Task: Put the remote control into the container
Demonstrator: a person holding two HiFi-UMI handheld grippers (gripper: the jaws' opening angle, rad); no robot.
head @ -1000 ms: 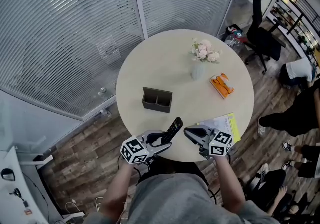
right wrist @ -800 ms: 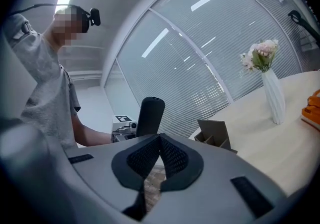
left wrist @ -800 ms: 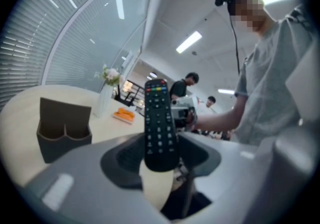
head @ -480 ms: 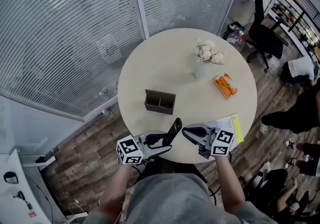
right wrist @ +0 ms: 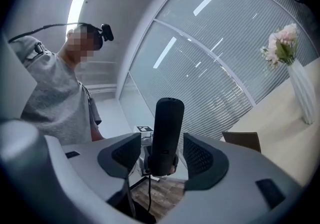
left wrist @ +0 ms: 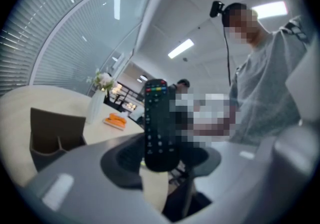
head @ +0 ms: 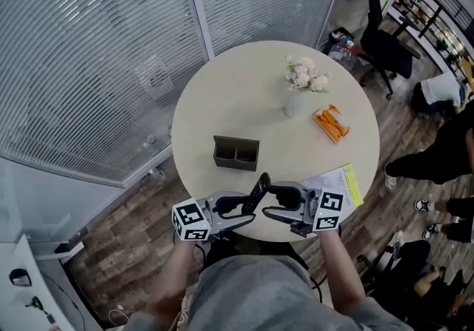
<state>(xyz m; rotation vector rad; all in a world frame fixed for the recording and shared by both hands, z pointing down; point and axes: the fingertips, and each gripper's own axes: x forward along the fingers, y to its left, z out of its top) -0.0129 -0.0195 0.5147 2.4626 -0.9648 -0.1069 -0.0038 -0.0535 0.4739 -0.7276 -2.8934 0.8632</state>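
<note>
Head view
- Item 1: remote control [head: 258, 192], black, standing tilted over the near edge of the round tabletop [head: 244, 92], not resting on it.
- Item 2: left gripper [head: 241, 211], clamped on the remote's lower end.
- Item 3: right gripper [head: 275, 202], facing the left one across the remote.
- Item 4: container [head: 236, 153], dark with two compartments, between the middle of the tabletop and its near edge, well apart from the remote.

Left gripper view
- The remote's button side faces my camera (coloured keys at the top). Its foot is pinched between the half-closed jaws.

Right gripper view
- I see the remote's plain back standing between these jaws, which have just been opening. They are now wide, with a gap on either side.
</note>
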